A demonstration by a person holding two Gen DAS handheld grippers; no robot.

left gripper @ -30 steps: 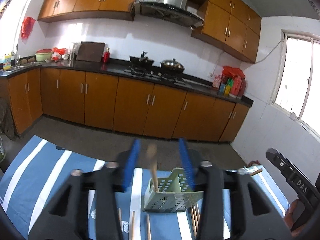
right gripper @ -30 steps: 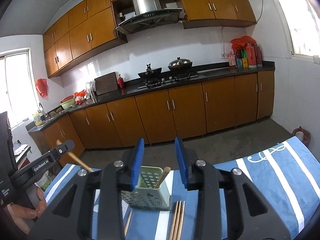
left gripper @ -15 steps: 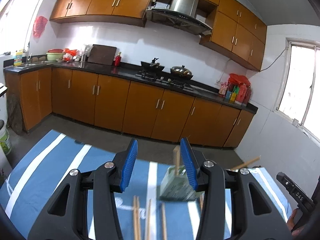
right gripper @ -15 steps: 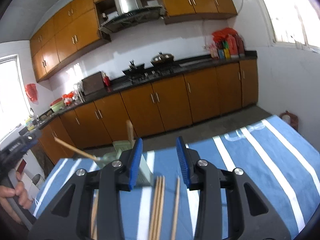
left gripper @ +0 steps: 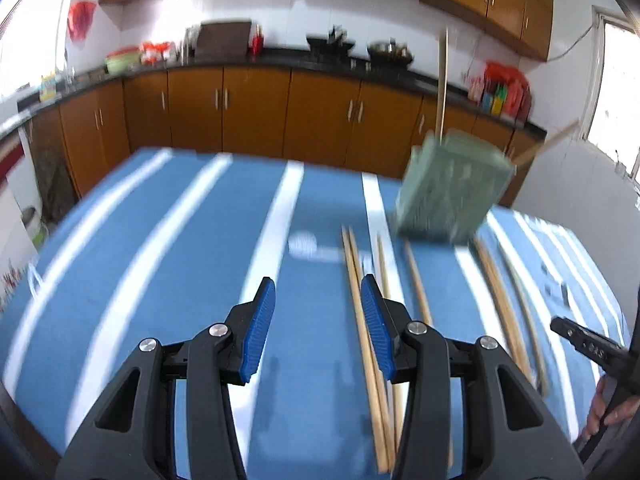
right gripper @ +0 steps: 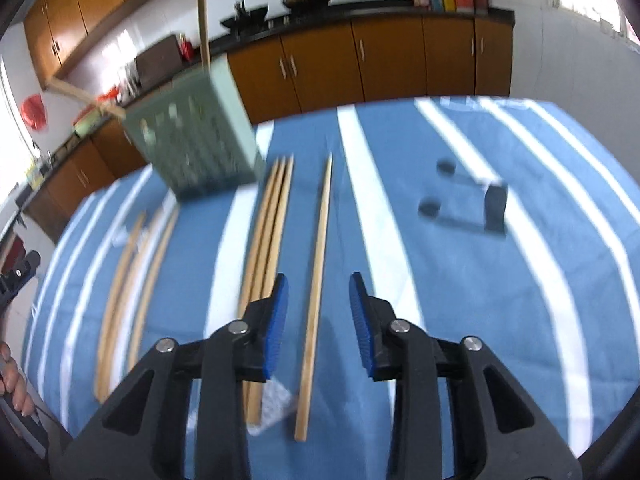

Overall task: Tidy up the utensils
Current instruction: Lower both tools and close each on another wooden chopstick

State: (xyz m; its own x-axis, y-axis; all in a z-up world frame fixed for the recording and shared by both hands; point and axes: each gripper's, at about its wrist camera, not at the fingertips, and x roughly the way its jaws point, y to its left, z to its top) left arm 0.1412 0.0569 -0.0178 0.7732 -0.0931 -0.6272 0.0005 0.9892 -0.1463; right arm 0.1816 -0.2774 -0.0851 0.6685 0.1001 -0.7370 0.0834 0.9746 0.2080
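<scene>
A pale green perforated utensil holder [left gripper: 448,192] [right gripper: 196,136] stands on the blue striped cloth, with one chopstick [right gripper: 204,12] upright in it and another [right gripper: 80,94] leaning out. Several wooden chopsticks lie flat in front of it. My left gripper [left gripper: 317,284] hangs open over bare cloth, and a pair of chopsticks [left gripper: 360,300] runs just under its right finger. My right gripper [right gripper: 318,280] is low over a single chopstick [right gripper: 320,256] that lies lengthwise between its closing jaws; the pads are not touching it. A bundle of three chopsticks [right gripper: 272,220] lies by its left finger.
More chopsticks [right gripper: 136,264] [left gripper: 504,304] lie further along the cloth. A small black object [right gripper: 472,204] rests on the cloth to the right. A hand [left gripper: 612,412] holds the other gripper at the frame edge. Kitchen cabinets [left gripper: 256,112] stand beyond the table.
Both grippers have come down and tipped toward the table, so the cloth and the lying chopsticks now fill the views. The holder has shifted up and to the side. The right jaws have narrowed.
</scene>
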